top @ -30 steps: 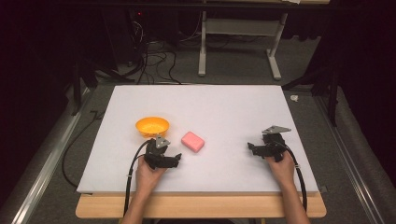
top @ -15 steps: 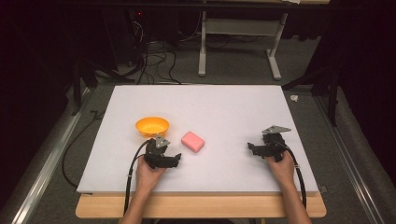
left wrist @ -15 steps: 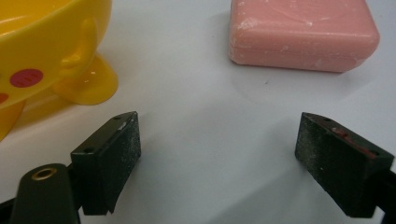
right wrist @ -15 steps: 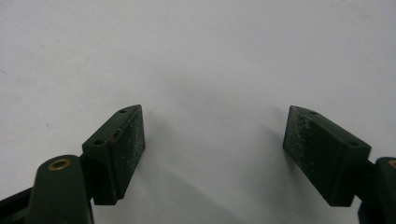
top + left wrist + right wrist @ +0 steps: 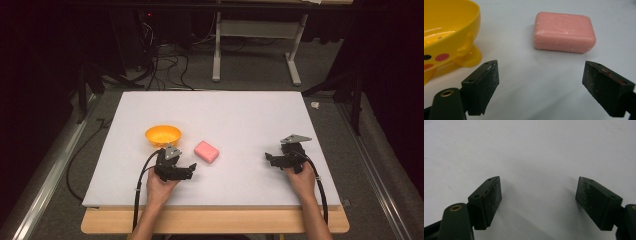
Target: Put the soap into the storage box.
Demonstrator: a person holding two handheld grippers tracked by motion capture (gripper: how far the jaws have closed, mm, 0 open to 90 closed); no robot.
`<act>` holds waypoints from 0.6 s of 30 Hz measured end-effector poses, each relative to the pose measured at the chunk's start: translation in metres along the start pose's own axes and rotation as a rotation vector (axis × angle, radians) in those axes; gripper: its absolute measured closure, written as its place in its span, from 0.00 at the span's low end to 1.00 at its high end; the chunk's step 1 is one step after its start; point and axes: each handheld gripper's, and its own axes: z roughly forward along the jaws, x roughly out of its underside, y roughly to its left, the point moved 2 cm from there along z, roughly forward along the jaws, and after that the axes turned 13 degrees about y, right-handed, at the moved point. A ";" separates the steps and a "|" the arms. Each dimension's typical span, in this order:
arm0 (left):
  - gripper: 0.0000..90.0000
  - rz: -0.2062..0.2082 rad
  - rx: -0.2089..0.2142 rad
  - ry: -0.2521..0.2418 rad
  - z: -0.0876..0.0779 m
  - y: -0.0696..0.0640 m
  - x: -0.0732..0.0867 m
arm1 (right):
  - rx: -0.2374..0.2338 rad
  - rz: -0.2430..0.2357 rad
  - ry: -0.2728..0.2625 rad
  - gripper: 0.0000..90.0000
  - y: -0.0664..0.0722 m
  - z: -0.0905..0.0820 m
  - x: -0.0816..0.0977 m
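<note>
With left tongs [image 5: 541, 85] and right tongs [image 5: 537, 200] both apart and empty, the pink soap bar [image 5: 564, 32] may skid toward the yellow duck soap dish [image 5: 447, 32] if nudged off-centre.

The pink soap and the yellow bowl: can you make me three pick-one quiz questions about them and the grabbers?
1. Where is the pink soap lying?
A. in the bowl
B. on the white board, right of the yellow bowl
C. in a gripper

2. How many soaps are there?
A. one
B. two
C. three

3. How are the left gripper jaws?
A. apart with nothing between them
B. squeezing the soap
C. squeezing the bowl

Answers: 1 B, the high view shows it on the white board beside the bowl. 2 A, one pink bar is there. 3 A, bare board shows between the pads.
</note>
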 end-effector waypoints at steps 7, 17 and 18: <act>0.17 0.010 0.027 -0.007 0.000 -0.007 -0.007 | 0.000 0.000 0.000 0.24 0.000 0.000 0.000; 0.17 -0.002 0.044 -0.030 0.001 -0.013 -0.013 | 0.001 0.000 0.000 0.24 0.000 0.000 0.000; 0.17 -0.001 0.041 -0.027 0.001 -0.013 -0.013 | 0.001 0.000 0.000 0.24 0.000 0.000 0.000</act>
